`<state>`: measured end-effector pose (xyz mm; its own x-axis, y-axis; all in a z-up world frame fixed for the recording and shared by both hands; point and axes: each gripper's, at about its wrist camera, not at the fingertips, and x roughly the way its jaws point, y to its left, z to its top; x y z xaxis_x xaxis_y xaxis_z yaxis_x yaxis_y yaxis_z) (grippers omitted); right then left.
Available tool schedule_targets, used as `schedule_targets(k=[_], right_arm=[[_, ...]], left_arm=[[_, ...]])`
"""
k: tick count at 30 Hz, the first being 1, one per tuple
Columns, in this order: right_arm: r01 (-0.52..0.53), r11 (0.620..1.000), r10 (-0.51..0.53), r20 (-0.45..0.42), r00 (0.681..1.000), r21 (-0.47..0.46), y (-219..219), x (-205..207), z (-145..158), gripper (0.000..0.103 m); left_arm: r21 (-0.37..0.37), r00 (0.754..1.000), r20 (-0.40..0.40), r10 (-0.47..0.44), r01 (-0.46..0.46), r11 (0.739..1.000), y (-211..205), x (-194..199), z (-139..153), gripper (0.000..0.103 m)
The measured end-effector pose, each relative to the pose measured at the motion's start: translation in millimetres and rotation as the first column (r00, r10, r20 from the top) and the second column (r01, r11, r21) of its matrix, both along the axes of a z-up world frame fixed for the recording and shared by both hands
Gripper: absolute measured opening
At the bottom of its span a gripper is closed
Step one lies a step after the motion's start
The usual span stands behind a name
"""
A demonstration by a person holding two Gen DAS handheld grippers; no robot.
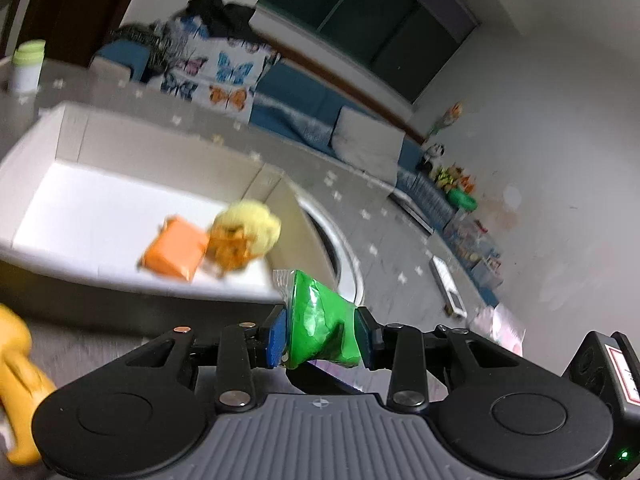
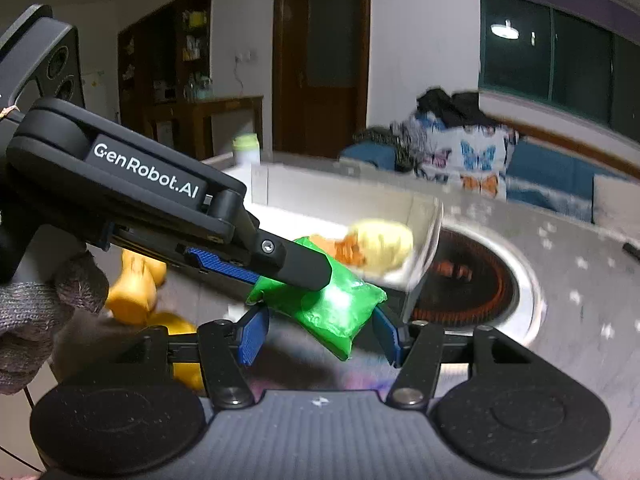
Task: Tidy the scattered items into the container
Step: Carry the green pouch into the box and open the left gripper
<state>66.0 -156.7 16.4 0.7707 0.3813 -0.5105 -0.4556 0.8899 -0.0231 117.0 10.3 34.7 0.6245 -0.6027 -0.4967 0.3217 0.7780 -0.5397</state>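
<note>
A crumpled green packet hangs in the air, pinched between the blue pads of my left gripper, which is shut on it. In the right wrist view the same green packet also sits between the blue fingers of my right gripper, whose pads press its two sides. The left gripper reaches in from the left there. Just beyond stands the white box, holding an orange packet and a yellow fluffy item.
A yellow-orange toy lies on the table at the near left. A white bottle with a green cap stands behind the box. A round recessed ring is set in the grey table to the right. A gloved hand holds the left gripper.
</note>
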Motion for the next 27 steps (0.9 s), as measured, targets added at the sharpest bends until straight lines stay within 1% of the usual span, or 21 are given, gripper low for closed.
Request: schedule_targets(k=[2, 5, 10, 13, 17, 21, 27], right_arm=[[-0.007, 1.0, 0.007, 0.018, 1.0, 0.0, 2, 6, 9, 0.058], [-0.014, 1.0, 0.014, 0.024, 1.0, -0.002, 5, 21, 16, 0.058], [-0.022, 1.0, 0.022, 0.011, 1.0, -0.017, 12, 47, 18, 0.058], [-0.025, 0.999, 0.025, -0.01, 1.0, -0.024, 17, 62, 17, 0.058], [-0.034, 0.999, 0.032, -0.048, 0.998, -0.038, 21, 79, 10, 0.058], [-0.04, 0.998, 0.036, -0.072, 0.997, -0.054, 24, 89, 2, 0.058], [-0.046, 0.998, 0.041, -0.1, 0.994, -0.045, 24, 96, -2, 0.058]], left_arm=[[0.001, 1.0, 0.017, 0.009, -0.009, 1.0, 1, 7, 6, 0.039], [-0.004, 0.999, 0.016, 0.028, -0.027, 1.0, 3, 22, 7, 0.038], [-0.03, 0.999, -0.019, 0.045, -0.045, 0.999, 12, 49, 0, 0.038], [-0.047, 0.997, -0.051, 0.051, -0.053, 0.997, 17, 64, -8, 0.038], [-0.037, 0.996, -0.075, 0.055, -0.058, 0.998, 19, 74, -17, 0.038], [-0.029, 0.994, -0.092, 0.058, -0.06, 0.998, 20, 81, -25, 0.038], [-0.03, 0.993, -0.104, 0.059, -0.063, 0.998, 23, 83, -32, 0.038]])
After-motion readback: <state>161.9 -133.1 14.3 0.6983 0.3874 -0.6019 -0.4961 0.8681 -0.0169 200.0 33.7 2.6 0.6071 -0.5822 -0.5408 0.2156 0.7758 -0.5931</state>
